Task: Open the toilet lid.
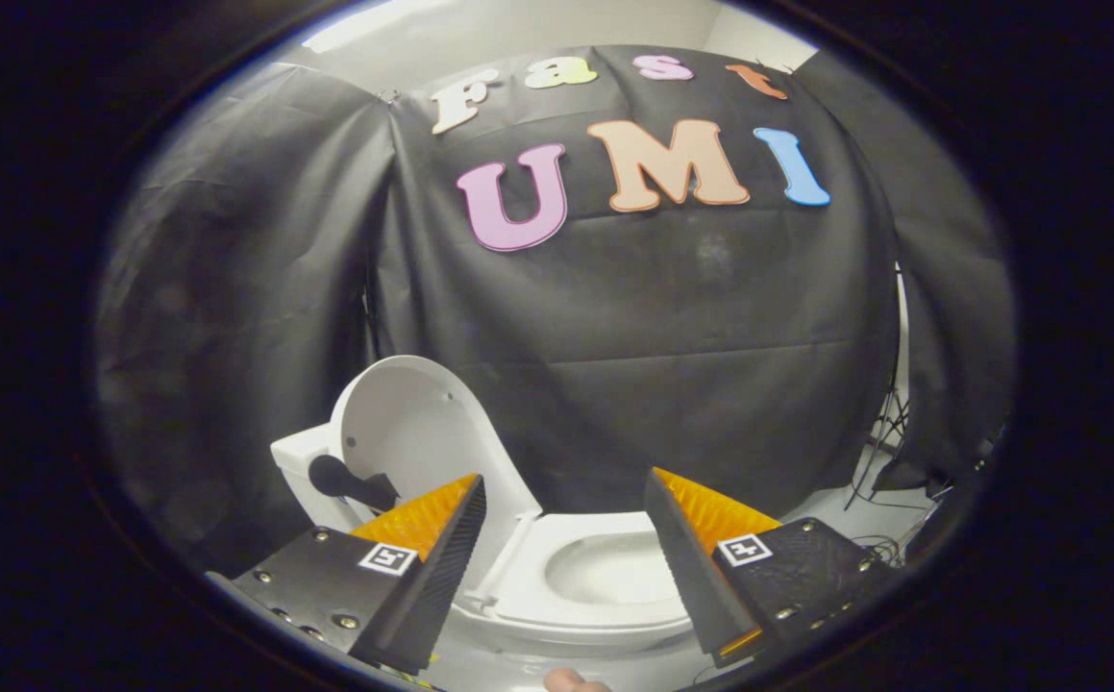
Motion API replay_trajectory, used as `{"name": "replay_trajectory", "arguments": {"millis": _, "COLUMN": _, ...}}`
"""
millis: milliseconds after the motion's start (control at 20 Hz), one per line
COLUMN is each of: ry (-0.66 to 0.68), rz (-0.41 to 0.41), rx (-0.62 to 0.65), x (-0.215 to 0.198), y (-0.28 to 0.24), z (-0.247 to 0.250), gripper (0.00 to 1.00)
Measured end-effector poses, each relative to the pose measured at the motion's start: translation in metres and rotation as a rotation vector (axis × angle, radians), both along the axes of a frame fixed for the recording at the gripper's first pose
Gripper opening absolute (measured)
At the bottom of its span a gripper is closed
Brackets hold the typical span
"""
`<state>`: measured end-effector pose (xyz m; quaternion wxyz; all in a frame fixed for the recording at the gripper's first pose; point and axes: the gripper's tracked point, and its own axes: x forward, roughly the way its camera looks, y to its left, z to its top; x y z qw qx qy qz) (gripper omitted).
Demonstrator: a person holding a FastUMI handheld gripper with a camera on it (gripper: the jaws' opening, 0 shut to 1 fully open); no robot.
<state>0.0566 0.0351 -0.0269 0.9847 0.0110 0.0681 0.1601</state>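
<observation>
Lid [412,432] raised; gripper [566,519] spread, empty.

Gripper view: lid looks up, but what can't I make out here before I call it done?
- Lid: its lower edge and hinge sit behind the left finger, so how it rests is unclear.
- Tank: partly covered by the lid and that finger.
- Bowl: its right rim is hidden by the right finger.
- Dark object on the tank: too small to identify.
- Gripper: open, holding nothing.
</observation>
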Motion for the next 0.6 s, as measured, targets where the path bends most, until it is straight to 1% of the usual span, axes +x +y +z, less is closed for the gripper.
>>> {"name": "replay_trajectory", "arguments": {"millis": 300, "ry": -0.027, "rz": -0.037, "rx": -0.04, "x": -0.005, "y": -0.035, "z": 0.01, "gripper": 0.98}}
{"name": "replay_trajectory", "arguments": {"millis": 600, "ry": -0.05, "rz": -0.092, "rx": -0.089, "x": -0.011, "y": -0.078, "z": 0.016, "gripper": 0.98}}
